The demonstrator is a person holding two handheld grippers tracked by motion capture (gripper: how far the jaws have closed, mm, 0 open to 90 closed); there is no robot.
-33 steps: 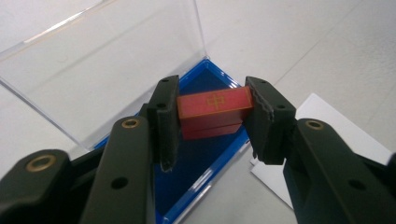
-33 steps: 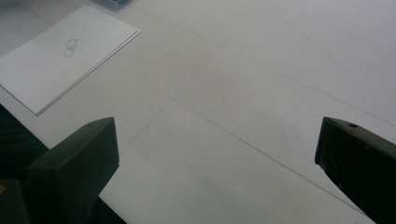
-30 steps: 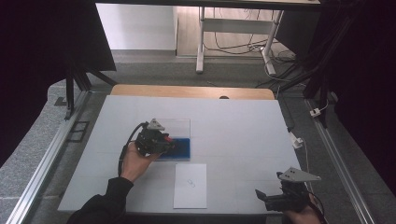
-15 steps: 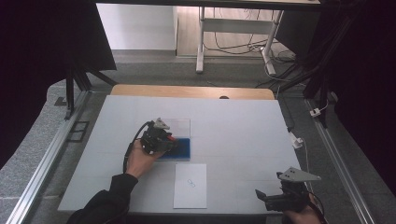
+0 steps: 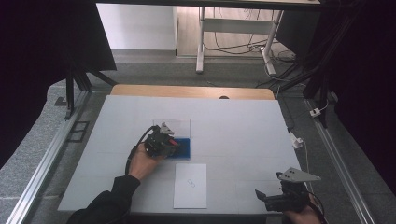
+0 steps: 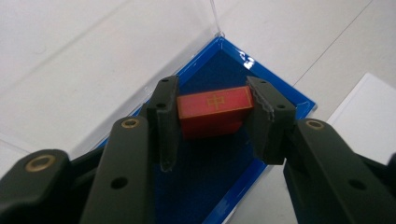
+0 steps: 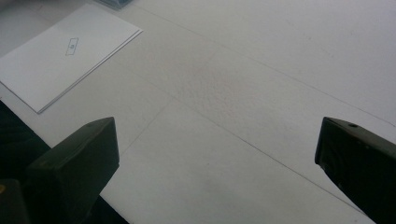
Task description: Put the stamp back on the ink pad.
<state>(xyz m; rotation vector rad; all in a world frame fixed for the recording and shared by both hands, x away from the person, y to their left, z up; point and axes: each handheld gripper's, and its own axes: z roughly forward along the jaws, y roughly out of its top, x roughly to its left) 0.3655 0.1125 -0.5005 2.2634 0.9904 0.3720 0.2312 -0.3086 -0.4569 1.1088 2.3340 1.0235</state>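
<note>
A white sheet of paper [image 5: 190, 185] lies flat near the front edge of the white bench [image 5: 233, 126]. It carries a small printed mark (too small to read). Beyond the bench's far end, cables [image 5: 233, 45] trail on the floor.

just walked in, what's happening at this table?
A person works with a handheld gripper in each hand. The left gripper is down in a blue-lined tray with a clear lid, its jaws on either side of a small red block with a gold mark, apparently gripping it. The right gripper sits open near the table's front right edge, holding nothing. A white sheet with a small printed mark lies flat in front of the tray.
</note>
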